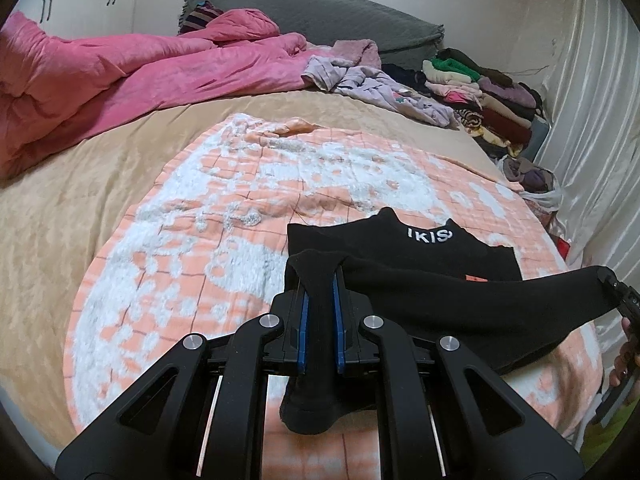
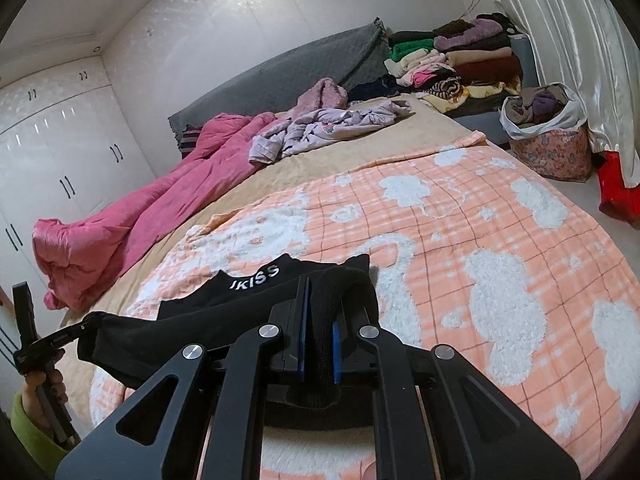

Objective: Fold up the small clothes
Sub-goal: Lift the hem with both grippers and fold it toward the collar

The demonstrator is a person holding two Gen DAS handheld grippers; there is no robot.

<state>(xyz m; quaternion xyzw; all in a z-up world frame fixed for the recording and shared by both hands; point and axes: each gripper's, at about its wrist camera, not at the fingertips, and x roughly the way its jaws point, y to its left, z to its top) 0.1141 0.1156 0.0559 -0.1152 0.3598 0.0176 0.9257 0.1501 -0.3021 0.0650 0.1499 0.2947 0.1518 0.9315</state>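
Lighting: even, soft indoor light in both my wrist views, moderately bright, source unseen. Glare: sheen on the curtain (image 1: 592, 128) at right and on the wardrobe doors (image 2: 52, 148) at left. Shadows: faint, under the black garment (image 1: 420, 280). Distortion: strong fisheye bulge, dark vignette at corners. Focus: my tongs (image 1: 320, 316) sharp; black fabric detail lost; far clothes slightly soft.

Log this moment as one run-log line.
left gripper: shut on garment | right gripper: shut on garment | garment: black, lifted edge, over blanket
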